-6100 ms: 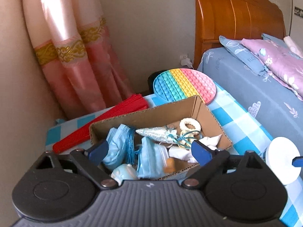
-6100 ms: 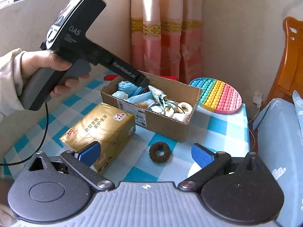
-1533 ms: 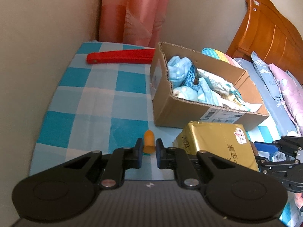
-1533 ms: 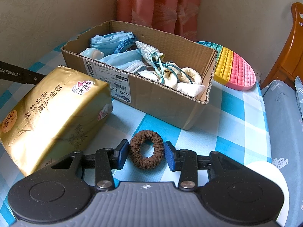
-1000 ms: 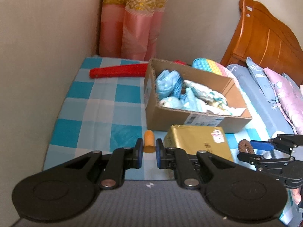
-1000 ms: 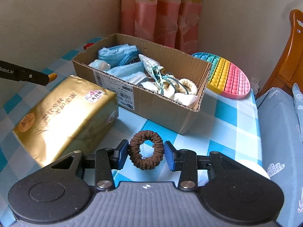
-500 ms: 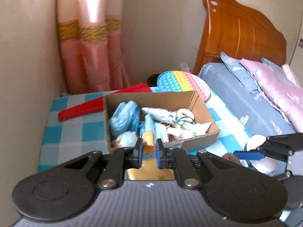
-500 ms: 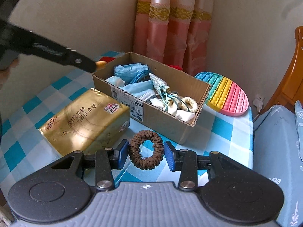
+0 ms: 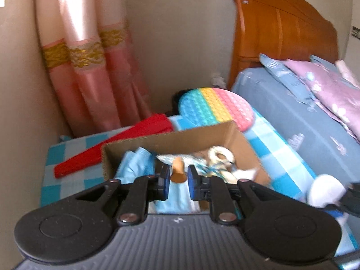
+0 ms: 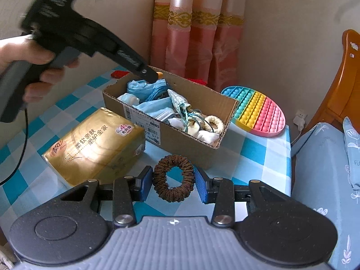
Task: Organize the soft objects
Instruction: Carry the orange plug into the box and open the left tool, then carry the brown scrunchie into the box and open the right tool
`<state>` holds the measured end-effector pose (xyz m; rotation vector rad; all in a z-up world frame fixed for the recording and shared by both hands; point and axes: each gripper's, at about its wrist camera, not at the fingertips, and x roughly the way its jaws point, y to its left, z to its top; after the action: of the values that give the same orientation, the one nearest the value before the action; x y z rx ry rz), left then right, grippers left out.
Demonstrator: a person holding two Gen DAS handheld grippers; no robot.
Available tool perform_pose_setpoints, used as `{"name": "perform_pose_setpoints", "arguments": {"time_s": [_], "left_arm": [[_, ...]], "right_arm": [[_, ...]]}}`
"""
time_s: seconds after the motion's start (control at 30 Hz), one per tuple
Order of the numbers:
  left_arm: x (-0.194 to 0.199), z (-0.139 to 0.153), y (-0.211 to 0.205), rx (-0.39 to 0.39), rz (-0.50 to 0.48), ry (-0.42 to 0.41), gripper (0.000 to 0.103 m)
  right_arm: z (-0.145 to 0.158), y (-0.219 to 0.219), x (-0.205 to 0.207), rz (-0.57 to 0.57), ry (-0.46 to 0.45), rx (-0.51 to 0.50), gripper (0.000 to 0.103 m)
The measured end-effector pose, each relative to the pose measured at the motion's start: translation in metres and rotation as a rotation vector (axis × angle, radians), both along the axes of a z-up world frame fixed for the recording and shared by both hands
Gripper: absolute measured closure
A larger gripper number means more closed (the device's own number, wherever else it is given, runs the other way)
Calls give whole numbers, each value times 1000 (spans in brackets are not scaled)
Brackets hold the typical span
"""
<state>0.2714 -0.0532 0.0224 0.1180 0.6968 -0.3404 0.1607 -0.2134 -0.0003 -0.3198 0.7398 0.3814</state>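
My left gripper (image 9: 177, 180) is shut on a small orange foam earplug (image 9: 177, 171) and holds it above the near left part of the cardboard box (image 9: 180, 140). It also shows in the right wrist view (image 10: 155, 76), over the box's far left corner. The box (image 10: 180, 138) holds blue face masks (image 10: 146, 87), a patterned pouch and white hair ties. My right gripper (image 10: 173, 182) is shut on a brown scrunchie (image 10: 173, 177), held above the table in front of the box.
A gold tissue pack (image 10: 94, 146) lies left of the box on the blue checked tablecloth (image 10: 256, 155). A rainbow pop-it pad (image 10: 256, 110) and a red folded fan (image 9: 112, 146) lie behind the box. A white roll (image 9: 324, 190), bed and curtain are nearby.
My left gripper has carried the earplug forward, now over the box's inside. My right gripper has risen slightly with the scrunchie still in it.
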Motion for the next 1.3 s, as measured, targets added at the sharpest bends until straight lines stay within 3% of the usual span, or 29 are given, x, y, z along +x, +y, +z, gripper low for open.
{"name": "perform_pose_setpoints", "arguments": {"time_s": [0.07, 0.1, 0.13, 0.2, 0.53, 0.77, 0.87, 1.03, 1.3], "left_arm": [[5, -1, 1, -2, 12, 1, 78], [6, -1, 2, -7, 15, 3, 64], [6, -1, 4, -12, 21, -1, 43], [2, 1, 6, -10, 43, -23, 20], [-33, 18, 17, -14, 60, -101, 2], [-83, 19, 31, 5, 131, -103, 1], [-106, 17, 38, 5, 177, -123, 1], [-129, 15, 51, -63, 200, -100, 1], [-141, 6, 50, -10, 209, -93, 1]], "right_arm": [[2, 0, -2, -2, -6, -3, 57], [4, 1, -3, -1, -8, -4, 57], [5, 1, -4, 1, -10, -4, 57], [6, 1, -4, 0, -12, -4, 57], [19, 2, -2, -7, -28, 9, 57], [37, -1, 21, -11, -38, 51, 57], [44, 2, 38, -8, -47, 58, 57], [46, 9, 84, -27, 1, 93, 57], [27, 18, 148, -98, 83, 101, 57]]}}
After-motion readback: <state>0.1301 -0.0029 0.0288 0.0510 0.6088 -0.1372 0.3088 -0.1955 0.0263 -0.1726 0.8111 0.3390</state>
